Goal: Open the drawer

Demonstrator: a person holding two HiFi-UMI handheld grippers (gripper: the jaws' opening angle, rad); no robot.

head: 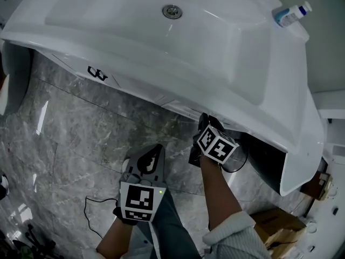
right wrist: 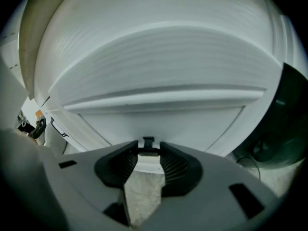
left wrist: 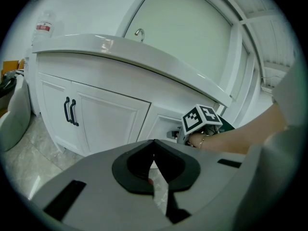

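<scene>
The white drawer (right wrist: 159, 121) sits under the vanity's sink rim, also seen as the drawer (left wrist: 161, 126) right of the cabinet doors. Its small black handle (right wrist: 148, 146) lies between the tips of my right gripper (right wrist: 148, 154), whose pads meet the handle's ends. From the head view, my right gripper (head: 205, 124) reaches under the counter edge, and its tips are hidden there. My left gripper (head: 155, 150) hangs back over the floor, pointing at the cabinet. Its jaws (left wrist: 153, 143) are shut with nothing between them.
A white sink basin (head: 161, 36) with a drain (head: 172, 11) tops the vanity, and a bottle (head: 291, 14) lies on its far corner. Two black door handles (left wrist: 71, 112) are on the cabinet's left. A dark bin (head: 264, 166) stands right of the drawer. A cardboard box (head: 275, 225) and a cable (head: 97, 209) lie on the marble floor.
</scene>
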